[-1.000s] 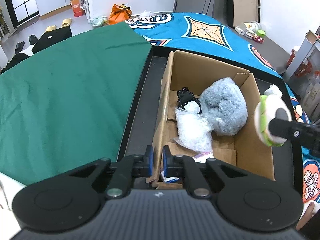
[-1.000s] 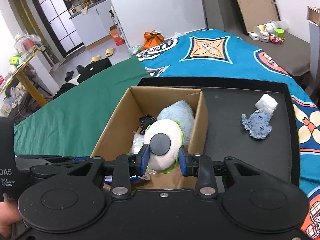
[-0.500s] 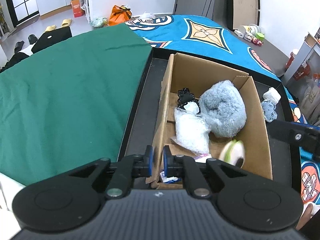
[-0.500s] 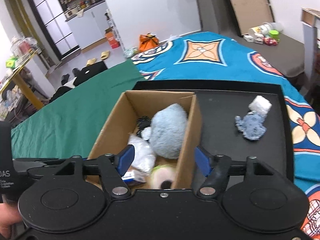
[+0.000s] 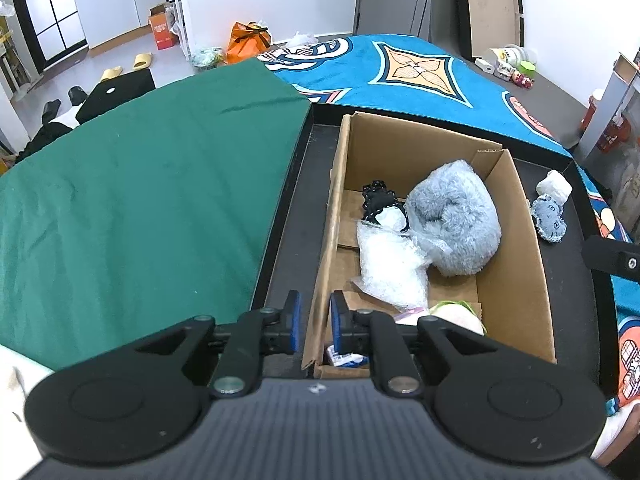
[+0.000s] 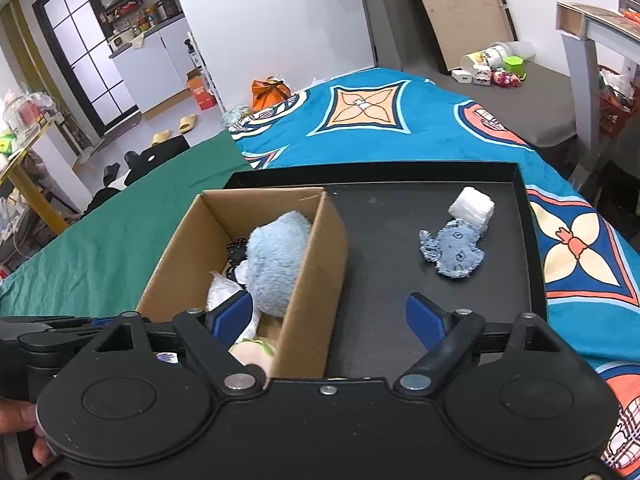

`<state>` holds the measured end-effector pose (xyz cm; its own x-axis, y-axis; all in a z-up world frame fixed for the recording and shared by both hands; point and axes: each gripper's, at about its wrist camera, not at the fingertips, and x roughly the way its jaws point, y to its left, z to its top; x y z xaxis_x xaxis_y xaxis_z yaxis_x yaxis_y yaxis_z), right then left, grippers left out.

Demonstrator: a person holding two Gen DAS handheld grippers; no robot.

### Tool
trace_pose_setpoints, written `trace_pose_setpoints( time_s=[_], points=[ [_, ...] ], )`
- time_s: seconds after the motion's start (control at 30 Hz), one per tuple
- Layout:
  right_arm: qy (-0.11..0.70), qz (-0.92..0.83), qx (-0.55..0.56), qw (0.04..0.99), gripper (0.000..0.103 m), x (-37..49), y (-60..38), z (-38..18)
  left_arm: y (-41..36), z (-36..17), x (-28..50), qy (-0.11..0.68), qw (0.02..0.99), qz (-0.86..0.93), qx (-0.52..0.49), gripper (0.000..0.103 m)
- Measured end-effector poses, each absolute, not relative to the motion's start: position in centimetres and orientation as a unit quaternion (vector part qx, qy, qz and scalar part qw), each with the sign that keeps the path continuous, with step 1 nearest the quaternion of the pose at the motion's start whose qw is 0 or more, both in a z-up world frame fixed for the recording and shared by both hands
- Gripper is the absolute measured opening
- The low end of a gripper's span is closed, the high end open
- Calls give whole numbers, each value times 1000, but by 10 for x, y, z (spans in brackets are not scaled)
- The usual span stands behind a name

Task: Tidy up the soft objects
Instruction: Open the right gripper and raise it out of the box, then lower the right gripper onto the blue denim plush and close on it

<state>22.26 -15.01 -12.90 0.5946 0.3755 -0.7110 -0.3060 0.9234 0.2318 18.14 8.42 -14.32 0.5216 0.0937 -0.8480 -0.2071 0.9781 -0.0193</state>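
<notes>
Cardboard box [image 5: 516, 264] on a black tray [image 6: 400, 216], open at the top, its left wall held between the nearly closed jaws of the left gripper [image 5: 314, 322]. Inside lie a grey-blue plush [image 5: 456, 220], a clear plastic bag [image 5: 390, 272], a black item [image 5: 378, 200] and, at the near end, a round green-and-cream toy [image 5: 460, 314]. The right gripper [image 6: 328, 318] hovers above the box's right wall; its jaws are opening, wide apart, with nothing gripped between them. Outside the box, on the tray's right part, a blue cloth piece [image 6: 454, 254] lies touching a white roll [image 6: 472, 206]. The tray rests on a bed covered by a green sheet [image 5: 140, 184] and a patterned blue blanket [image 6: 360, 112]. Fingers [image 6: 22, 420] of a hand show at the lower left edge of the right wrist view.
</notes>
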Motion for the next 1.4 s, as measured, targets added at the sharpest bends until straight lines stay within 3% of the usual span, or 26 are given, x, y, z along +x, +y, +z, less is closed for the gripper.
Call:
trace_pose_setpoints(
  time_s=[0.2, 0.33, 0.43, 0.53, 1.4],
  points=[
    [409, 182, 56, 893, 84, 228, -168, -137, 78, -143, 182, 483, 870, 94, -39, 15],
    [412, 174, 58, 892, 85, 234, -180, -145, 68, -143, 183, 480, 869, 122, 1, 39],
    [413, 171, 60, 893, 85, 239, -187, -148, 64, -143, 184, 478, 869, 126, 20, 49],
    [413, 167, 64, 893, 85, 247, -195, -151, 61, -145, 186, 484, 866, 126, 30, 54],
    [414, 155, 84, 893, 90, 302, -236, -198, 43, -157, 206, 517, 836, 160, 88, 55]
  ],
)
